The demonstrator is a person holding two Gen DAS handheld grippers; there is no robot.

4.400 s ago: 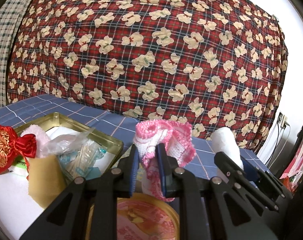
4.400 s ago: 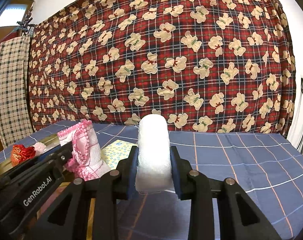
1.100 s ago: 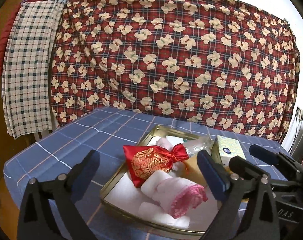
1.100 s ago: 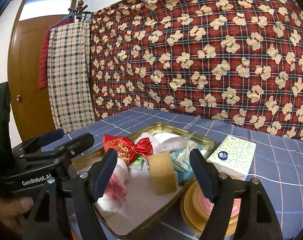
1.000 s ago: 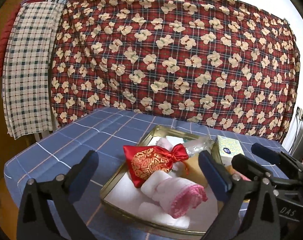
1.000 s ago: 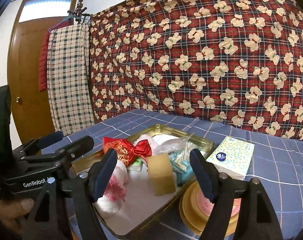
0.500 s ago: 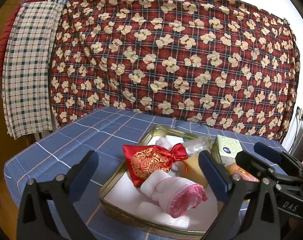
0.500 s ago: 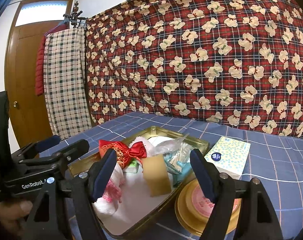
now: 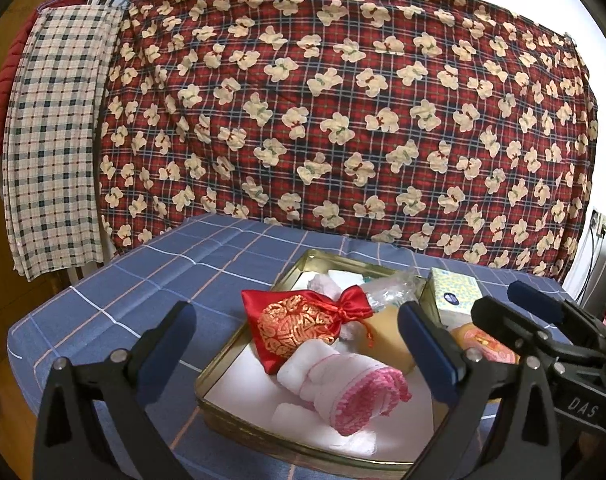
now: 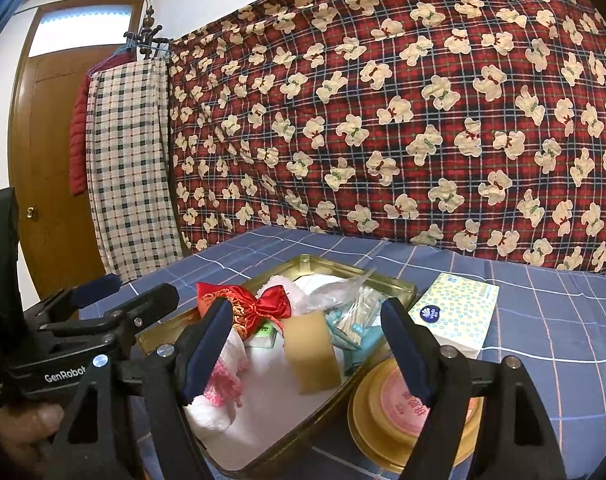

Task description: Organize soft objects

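Observation:
A gold metal tray (image 9: 239, 342) (image 10: 399, 286) on the blue checked cloth holds soft things. A rolled white and pink towel (image 9: 345, 390) (image 10: 223, 380) lies at its near end beside a white roll (image 9: 323, 424). Behind them sit a red and gold satin pouch (image 9: 299, 326) (image 10: 247, 308), a tan sponge (image 10: 313, 354), a fluffy white piece and a clear plastic bag (image 10: 343, 286). My left gripper (image 9: 299, 346) stands open above the tray, holding nothing. My right gripper (image 10: 307, 344) is open too, with nothing between its fingers.
A tissue pack (image 10: 457, 314) (image 9: 455, 292) lies right of the tray. A round gold tin with a pink lid (image 10: 403, 408) sits at the tray's near right corner. A bear-print quilt (image 9: 343, 112) hangs behind the table. A checked cloth (image 10: 131, 168) hangs by a wooden door.
Earlier my grippers were shut on the pink towel and the white roll, held up; both now lie in the tray and both grippers stand open. Over the last second nothing has moved.

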